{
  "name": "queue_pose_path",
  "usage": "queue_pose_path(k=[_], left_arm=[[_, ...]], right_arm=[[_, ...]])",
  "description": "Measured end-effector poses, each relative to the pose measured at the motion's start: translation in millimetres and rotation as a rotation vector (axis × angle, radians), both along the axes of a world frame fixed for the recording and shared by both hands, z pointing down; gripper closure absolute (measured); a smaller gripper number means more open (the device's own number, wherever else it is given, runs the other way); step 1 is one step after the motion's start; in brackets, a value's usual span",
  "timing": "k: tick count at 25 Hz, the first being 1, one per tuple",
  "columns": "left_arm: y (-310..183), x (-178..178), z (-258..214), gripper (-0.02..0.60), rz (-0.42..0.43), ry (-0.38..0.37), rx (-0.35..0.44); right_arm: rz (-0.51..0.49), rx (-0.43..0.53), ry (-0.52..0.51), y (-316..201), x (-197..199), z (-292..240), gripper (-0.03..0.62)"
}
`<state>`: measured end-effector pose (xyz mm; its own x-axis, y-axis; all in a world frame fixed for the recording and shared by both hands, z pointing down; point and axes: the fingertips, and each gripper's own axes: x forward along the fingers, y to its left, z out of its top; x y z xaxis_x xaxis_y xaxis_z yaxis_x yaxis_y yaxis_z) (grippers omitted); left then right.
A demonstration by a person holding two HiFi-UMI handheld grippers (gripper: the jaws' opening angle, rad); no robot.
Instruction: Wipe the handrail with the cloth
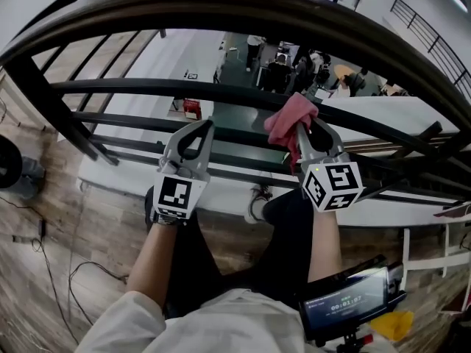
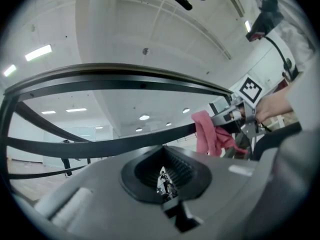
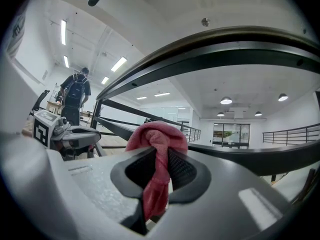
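Head view: cloth (image 1: 288,120) pinched in right gripper (image 1: 303,134), below handrail (image 1: 221,6); left gripper (image 1: 193,142) alongside.
Left gripper view: 2 jaws pressed together, empty; cloth off right.
Right gripper view: cloth bunched between jaws, handrail arching above.

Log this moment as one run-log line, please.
right gripper: shut on pink cloth | left gripper: shut, empty | pink cloth below top handrail, contact unclear

I see an upper walkway in a big open office building: a handrail (image 1: 221,6) overlooks people (image 1: 278,70) on a lower floor (image 1: 169,57), with wood floor (image 1: 81,219) underfoot and ceiling lights (image 3: 226,100).
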<state>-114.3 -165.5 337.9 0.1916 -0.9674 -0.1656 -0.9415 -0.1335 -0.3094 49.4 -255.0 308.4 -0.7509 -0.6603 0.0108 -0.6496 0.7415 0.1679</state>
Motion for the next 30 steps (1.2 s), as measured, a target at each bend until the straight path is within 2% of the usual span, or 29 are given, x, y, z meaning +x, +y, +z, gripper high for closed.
queue_pose_path(k=[2,5,11,18,22,27,30], left_arm=[[-2,6,3,0.575,0.019,0.031,0.016],[-16,19,13,0.575,0.028,0.053,-0.005],[-37,61,33,0.575,0.042,-0.030,-0.064],[-45,60,37,0.575,0.021,0.028,-0.067],[-49,69,33,0.575,0.036,0.013,-0.066],[-53,71,29,0.575,0.041,0.038,-0.063],[-55,76,31,0.575,0.052,0.027,-0.069]], right_arm=[[0.008,-0.003,-0.002,-5,12,-1,0.533],[0.015,-0.007,-0.004,-10,25,-1,0.533],[0.025,-0.007,-0.014,-17,53,-3,0.533],[0.059,-0.008,-0.013,-27,85,-2,0.533],[0.101,-0.014,-0.021,-34,109,-3,0.533],[0.156,-0.012,-0.027,-42,140,-5,0.531],[0.183,-0.004,-0.018,-46,157,-6,0.531]])
